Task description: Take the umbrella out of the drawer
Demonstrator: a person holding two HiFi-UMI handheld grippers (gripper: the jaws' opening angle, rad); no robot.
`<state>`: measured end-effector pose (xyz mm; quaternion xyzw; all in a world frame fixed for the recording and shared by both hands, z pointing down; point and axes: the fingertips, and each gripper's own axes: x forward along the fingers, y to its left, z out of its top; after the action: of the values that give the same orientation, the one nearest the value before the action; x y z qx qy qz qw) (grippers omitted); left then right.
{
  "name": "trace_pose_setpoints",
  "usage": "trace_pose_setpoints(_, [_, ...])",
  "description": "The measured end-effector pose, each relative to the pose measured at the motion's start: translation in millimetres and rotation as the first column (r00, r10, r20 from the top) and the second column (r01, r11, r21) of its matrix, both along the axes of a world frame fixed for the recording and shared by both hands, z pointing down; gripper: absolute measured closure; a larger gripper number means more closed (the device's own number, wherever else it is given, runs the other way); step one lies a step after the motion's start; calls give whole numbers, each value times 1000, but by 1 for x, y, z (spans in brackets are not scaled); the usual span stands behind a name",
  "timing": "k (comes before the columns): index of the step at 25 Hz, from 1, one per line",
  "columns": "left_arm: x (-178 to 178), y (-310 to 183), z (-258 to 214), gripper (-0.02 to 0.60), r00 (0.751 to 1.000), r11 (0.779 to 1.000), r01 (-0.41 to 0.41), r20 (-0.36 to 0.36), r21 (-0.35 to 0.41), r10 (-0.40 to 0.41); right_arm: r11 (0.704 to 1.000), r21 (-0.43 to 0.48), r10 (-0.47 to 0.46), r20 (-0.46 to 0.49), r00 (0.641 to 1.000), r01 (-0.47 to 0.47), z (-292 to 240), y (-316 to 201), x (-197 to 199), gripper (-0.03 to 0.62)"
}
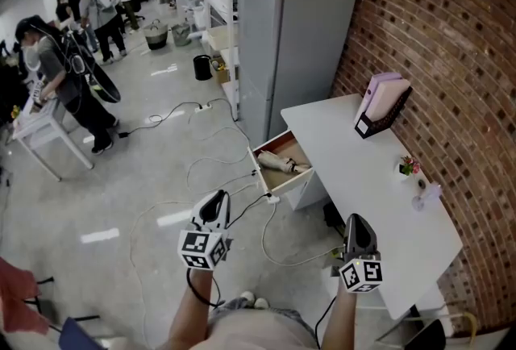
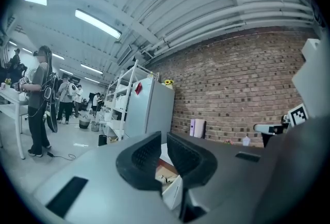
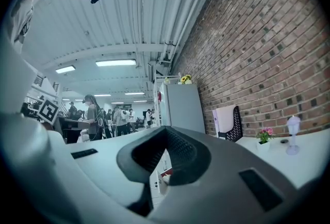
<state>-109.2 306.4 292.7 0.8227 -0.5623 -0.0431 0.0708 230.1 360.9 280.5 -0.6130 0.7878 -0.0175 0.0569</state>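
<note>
With the left gripper [image 1: 218,200] and right gripper [image 1: 355,222] both hovering shut and empty well short of the drawer [image 1: 260,172], the umbrella [image 1: 278,162] lying inside it, one should be opening wide while nearing, aiming across the umbrella's middle

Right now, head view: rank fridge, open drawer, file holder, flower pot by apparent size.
1. fridge, clearly largest
2-3. open drawer and file holder look about alike; not ranking them
4. flower pot, smallest
</note>
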Motion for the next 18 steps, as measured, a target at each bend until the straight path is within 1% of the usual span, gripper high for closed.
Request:
trace_pose_setpoints(2, [-3,0,0,537,1000,1000,3,-13,4,-3,1000,5,1,9,1000,-1,0,0,1,576])
trace_pose_setpoints(4, [-6,0,-1,410,1000,1000,-9,-28,12,10,1000,8,2,12,1000,-2,1,1,1,576])
trace_pose_setpoints(7, [-8,1,-3,311,998,999,-36,-56,37,38,1000,7,4,13,1000,-4,2,1,0,576])
trace_pose_setpoints(9, [-11,0,-4,262,997,998,-41,-63,50,44,1000,8,4,14,1000,-4,3,0,-1,576])
trace_pose_setpoints(13, [-18,-3,-4,219,999,997,-38,-36,73,41,1000,3,10,22,1000,-10,4,-1,-1,576])
trace_pose_setpoints(18, [-30,-10,-2,204,999,997,-21,-44,68,24,1000,5,14,28,1000,-14,5,-6,-7,576])
